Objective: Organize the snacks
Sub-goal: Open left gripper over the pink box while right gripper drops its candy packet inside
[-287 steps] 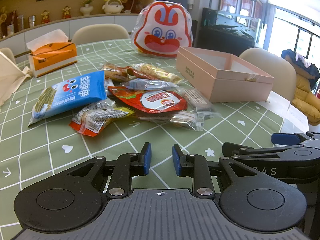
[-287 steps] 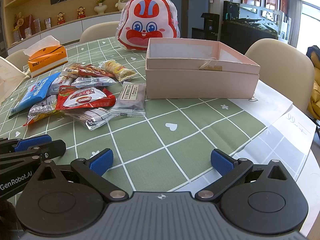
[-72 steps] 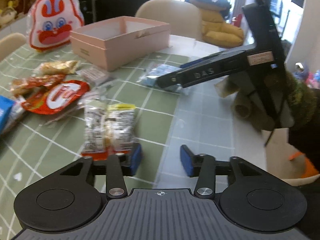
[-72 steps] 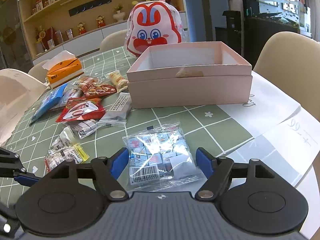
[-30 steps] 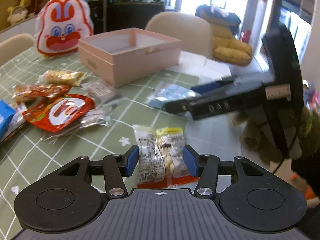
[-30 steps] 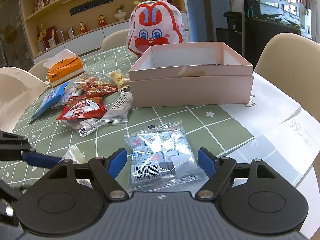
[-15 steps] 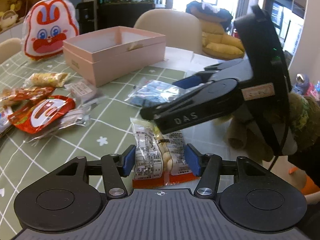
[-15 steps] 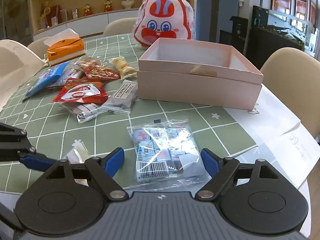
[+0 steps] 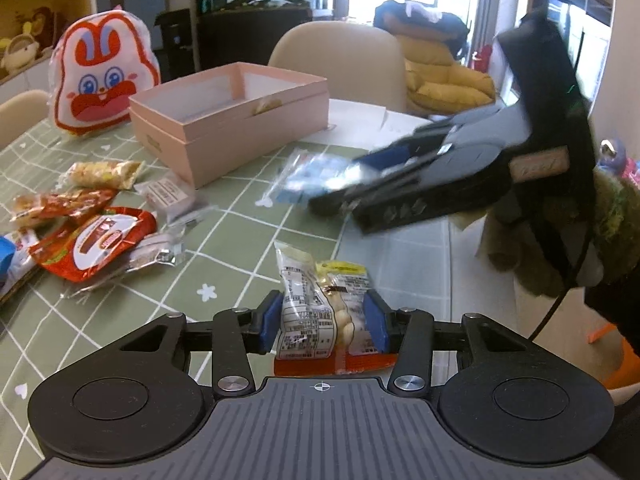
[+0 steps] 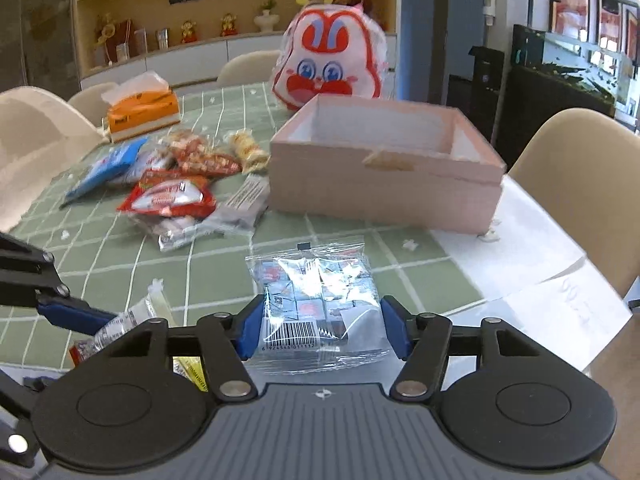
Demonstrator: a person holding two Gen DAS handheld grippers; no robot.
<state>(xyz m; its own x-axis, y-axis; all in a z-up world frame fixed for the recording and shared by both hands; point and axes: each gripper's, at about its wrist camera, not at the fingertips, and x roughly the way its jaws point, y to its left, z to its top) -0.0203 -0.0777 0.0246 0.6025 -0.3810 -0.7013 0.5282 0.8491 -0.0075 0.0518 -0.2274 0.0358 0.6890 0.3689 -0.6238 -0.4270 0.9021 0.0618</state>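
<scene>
Half a second ago both sets of tongs stood wider than their packets; now we see each one closed in against its snack, so both grips look made and the carry to the open pale pink cardboard box (image 10: 384,184) can, we judge, begin. Our left tongs (image 9: 322,322) are narrowed to the packet's width, the blue pads pressing both sides of the clear packet of pale nuts with an orange bottom edge (image 9: 320,312), whose far end points away over the green checked table (image 9: 224,256). Our right tongs (image 10: 322,330) are a little wider apart, pads touching the two edges of the crinkly clear bag of small blue-and-white wrapped sweets with a barcode (image 10: 318,304). We cannot tell whether either packet has left the table yet. The box stands beyond the right tongs, well apart from them and seemingly almost empty. The red foil pouch (image 10: 168,198) and the other wrapped snacks lie heaped to its left, so most of the sorting remains. Thin film may slip or crumple under the pads.
</scene>
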